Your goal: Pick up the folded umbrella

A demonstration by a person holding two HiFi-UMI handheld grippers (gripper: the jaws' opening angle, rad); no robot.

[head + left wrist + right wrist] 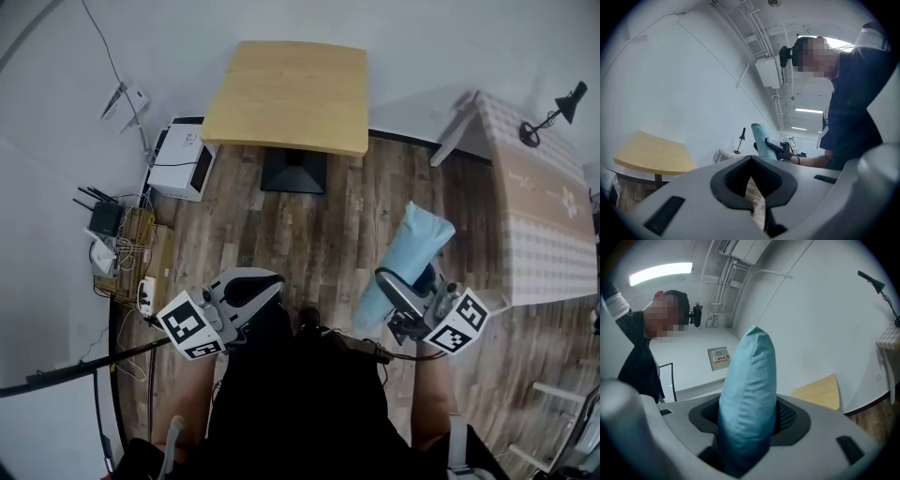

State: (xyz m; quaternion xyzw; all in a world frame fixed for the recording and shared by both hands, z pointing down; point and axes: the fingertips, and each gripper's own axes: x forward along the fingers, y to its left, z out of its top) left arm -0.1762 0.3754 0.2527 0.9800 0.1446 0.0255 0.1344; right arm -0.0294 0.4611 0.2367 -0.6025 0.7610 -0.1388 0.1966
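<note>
The folded umbrella (412, 258) is a light blue padded bundle that sticks out forward and upward from my right gripper (398, 286). In the right gripper view the umbrella (747, 394) fills the gap of my right gripper (747, 423), with both black pads pressed on its lower end. It also shows small in the left gripper view, where the umbrella (761, 138) stands up from the other hand. My left gripper (253, 281) is held at the left in front of the person's body. Its jaws (752, 187) are drawn together with only a thin slit and nothing between them.
A square wooden table (291, 94) on a black foot stands ahead. A table with a chequered cloth (544, 216) and a black desk lamp (558, 108) is at the right. A white box (178, 159), a router (105, 220) and cables lie by the left wall.
</note>
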